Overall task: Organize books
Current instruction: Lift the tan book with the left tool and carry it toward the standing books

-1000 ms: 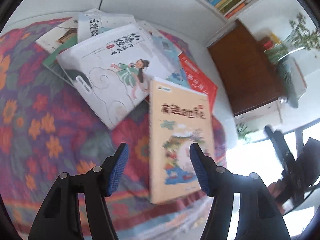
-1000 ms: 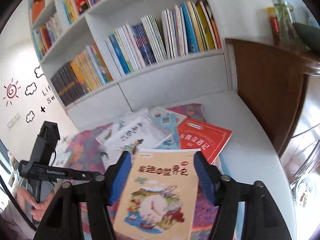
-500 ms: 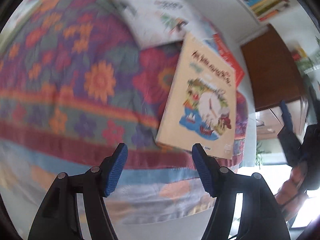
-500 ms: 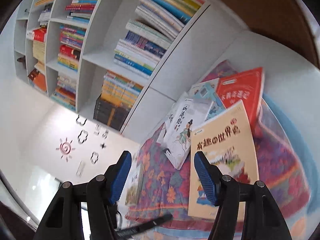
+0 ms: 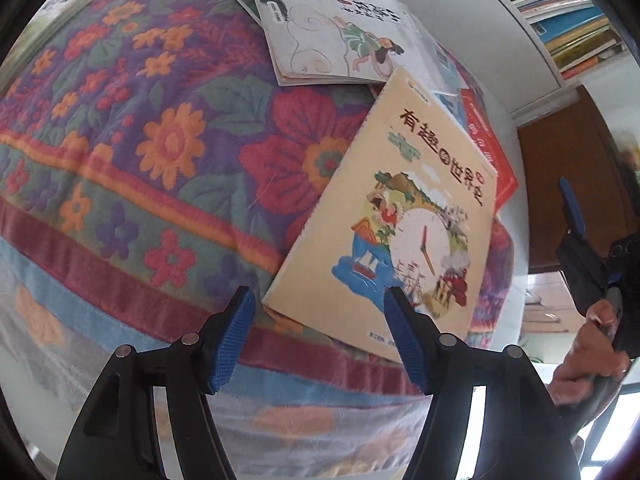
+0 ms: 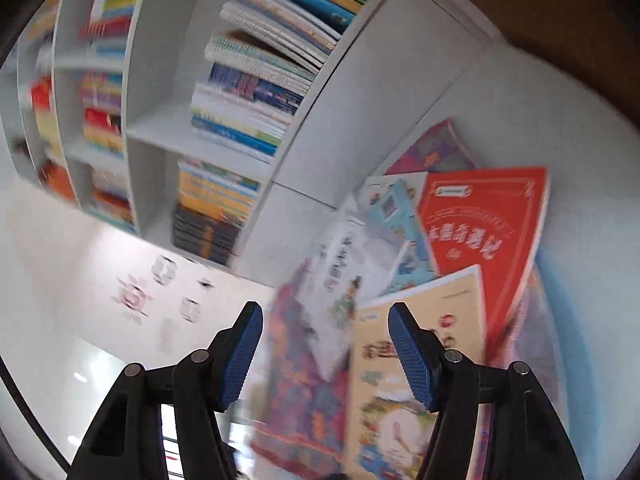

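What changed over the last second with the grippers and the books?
Both grippers swung and rolled: the left gripper now looks down at the tan clock book; the right gripper tilted, bookshelf now slanted. Nothing grasped; fingers open as before, books unmoved.

— Tan book?
— Flat at four o'clock, clock drawing on cover, corner overlapping red book.
— White book?
— Twelve o'clock, face up atop others, blue book beside.

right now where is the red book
In the left wrist view the red book lies right of centre, tucked under the far corner of the tan clock-cover book, towards the white shelf unit.
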Action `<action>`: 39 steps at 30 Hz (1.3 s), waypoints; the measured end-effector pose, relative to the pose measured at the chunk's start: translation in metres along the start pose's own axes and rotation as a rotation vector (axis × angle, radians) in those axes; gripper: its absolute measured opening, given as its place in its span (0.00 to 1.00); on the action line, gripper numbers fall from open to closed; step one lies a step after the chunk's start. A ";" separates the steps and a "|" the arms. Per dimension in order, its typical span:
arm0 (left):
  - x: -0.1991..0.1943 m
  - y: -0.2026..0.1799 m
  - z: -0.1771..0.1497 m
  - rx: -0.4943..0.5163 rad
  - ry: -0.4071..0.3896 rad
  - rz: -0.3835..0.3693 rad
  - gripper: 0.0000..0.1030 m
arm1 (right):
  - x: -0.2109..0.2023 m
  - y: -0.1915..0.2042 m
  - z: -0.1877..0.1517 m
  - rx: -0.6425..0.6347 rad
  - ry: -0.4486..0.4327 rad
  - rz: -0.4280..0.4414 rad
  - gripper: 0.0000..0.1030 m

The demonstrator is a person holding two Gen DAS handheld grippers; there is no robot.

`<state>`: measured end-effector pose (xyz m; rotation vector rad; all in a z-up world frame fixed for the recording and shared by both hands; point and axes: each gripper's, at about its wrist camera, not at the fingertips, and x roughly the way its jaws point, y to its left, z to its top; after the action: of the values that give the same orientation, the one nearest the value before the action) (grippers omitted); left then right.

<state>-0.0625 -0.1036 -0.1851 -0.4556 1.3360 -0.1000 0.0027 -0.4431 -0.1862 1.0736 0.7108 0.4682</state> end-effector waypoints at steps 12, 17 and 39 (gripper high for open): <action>0.014 -0.013 -0.009 0.044 0.110 -0.028 0.63 | 0.086 0.013 0.042 -0.341 0.368 -0.268 0.62; 0.020 -0.019 -0.002 0.132 0.198 -0.067 0.63 | 0.142 0.019 0.056 -0.482 0.518 -0.331 0.62; 0.005 -0.021 0.009 0.318 0.310 -0.106 0.67 | 0.149 0.018 0.026 -0.430 0.600 -0.362 0.67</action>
<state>-0.0489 -0.1216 -0.1804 -0.2458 1.5650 -0.4795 0.1243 -0.3531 -0.2066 0.3746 1.2402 0.6001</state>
